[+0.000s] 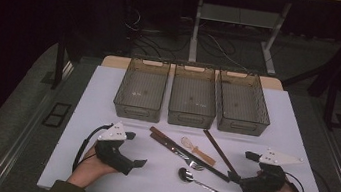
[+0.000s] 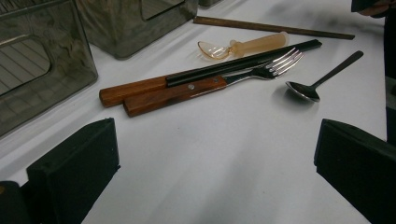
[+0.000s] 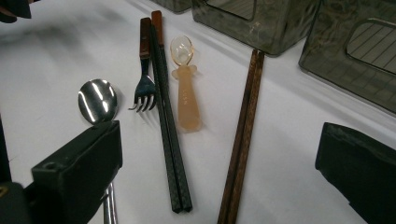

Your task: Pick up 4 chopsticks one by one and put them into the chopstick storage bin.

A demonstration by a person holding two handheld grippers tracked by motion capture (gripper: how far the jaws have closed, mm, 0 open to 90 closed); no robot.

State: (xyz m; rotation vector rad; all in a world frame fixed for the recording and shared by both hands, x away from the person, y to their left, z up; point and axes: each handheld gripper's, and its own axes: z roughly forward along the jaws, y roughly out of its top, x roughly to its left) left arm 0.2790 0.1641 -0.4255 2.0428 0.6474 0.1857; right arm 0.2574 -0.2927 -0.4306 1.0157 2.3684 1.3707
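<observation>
White surface (image 1: 109,87) with cutlery laid out, nothing sorted yet.
Three bins (image 1: 193,101) are left empty; both grippers' jaws are held wide, nothing gripped.

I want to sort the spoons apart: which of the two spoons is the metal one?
The metal spoon lies nearest the table's front edge, shiny with a thin dark handle. The other, the small plastic spoon, is translucent amber with a thick handle.

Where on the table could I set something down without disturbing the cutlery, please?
Bare patches lie left of the left tool, between it and the left bin, and along the near edge under the spoon. The centre, around the fork and chopsticks, is crowded.
</observation>
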